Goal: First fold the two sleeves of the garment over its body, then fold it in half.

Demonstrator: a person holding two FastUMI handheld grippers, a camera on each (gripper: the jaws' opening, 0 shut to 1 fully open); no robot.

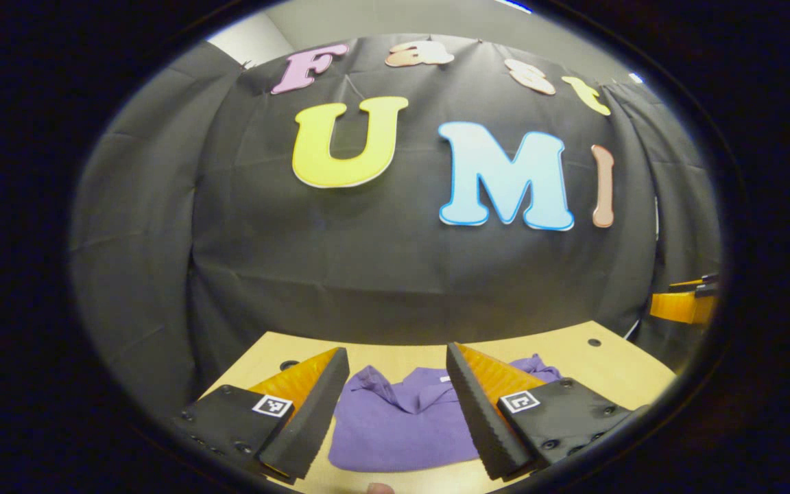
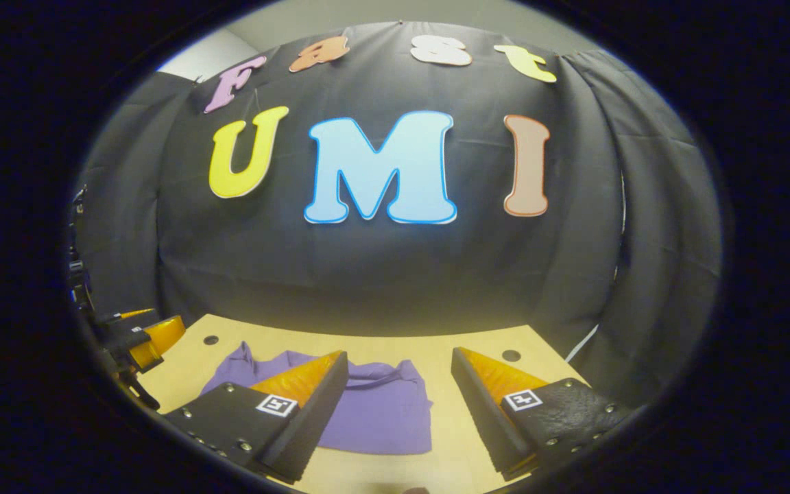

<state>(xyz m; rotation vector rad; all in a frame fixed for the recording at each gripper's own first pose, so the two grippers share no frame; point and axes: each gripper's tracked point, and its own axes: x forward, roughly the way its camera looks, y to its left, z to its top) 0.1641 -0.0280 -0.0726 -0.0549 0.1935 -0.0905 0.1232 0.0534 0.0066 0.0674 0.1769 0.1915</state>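
On the table [image 1: 601, 367] the purple garment [image 1: 402, 425] lies compact while both the left hand-held gripper [image 1: 395, 405] and right hand-held gripper [image 2: 398, 405] hover open and empty; pinching multiple layers risks dragging the fold apart.

Soft matt garment [image 1: 402, 429], smooth wood table [image 1: 607, 363]

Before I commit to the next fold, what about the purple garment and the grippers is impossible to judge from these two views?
- Garment, left gripper view: both sides hidden behind the left gripper fingers, so the sleeves' state is unclear.
- Garment, right gripper view: left part behind the right gripper finger.
- Near hem: partly cut off at the bottom edge.
- Other gripper, right gripper view: at the edge, its jaws unreadable.
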